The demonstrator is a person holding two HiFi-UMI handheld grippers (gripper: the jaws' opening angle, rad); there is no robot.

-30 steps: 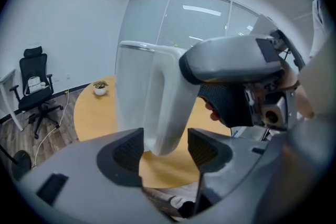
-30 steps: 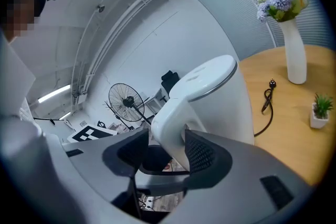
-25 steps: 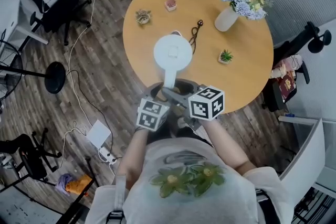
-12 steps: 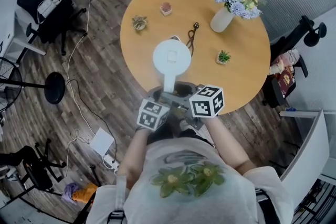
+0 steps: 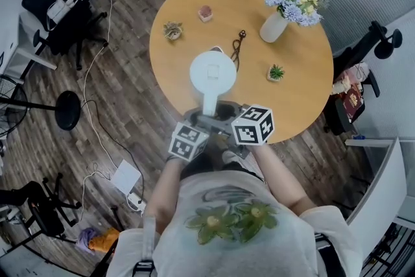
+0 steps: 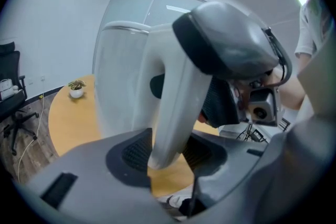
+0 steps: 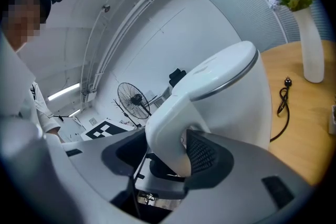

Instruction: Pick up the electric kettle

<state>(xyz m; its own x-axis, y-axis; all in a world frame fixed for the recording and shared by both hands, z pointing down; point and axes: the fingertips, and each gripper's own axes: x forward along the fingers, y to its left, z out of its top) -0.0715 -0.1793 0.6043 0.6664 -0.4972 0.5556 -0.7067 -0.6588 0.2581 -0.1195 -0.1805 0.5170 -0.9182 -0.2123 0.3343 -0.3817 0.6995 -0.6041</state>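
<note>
Head view is showing us the white kettle [image 5: 213,72] standing upright on the round surface [image 5: 305,97], near the edge closest to us. Its handle [image 6: 178,97] is pointing back at us, and we are holding both tools at that handle.

We are judging that we are at the grabbing step. The kettle is not lifted yet; it is sitting flat on the wood.

The left hand-held gripper [image 6: 169,157] is reaching around the lower part of the handle. Its jaws have just been closing, and both dark pads look to be pressing the handle's sides, so it is grasping the kettle there.

The right hand-held gripper [image 7: 170,157] is sitting around the handle's top bend. Its jaws have just been opening and are standing wide. One pad is touching the handle, and the other is showing a small gap, so this one is released and not gripping.

Next, we are thinking the left grip needs to be firm before anything goes up. The right one either needs to squeeze in to help or move out of the way. Then the lift should be going straight up, keeping the kettle level. A dark cord [image 5: 240,42] is lying just past the kettle; we cannot tell if it is joined to it.
</note>
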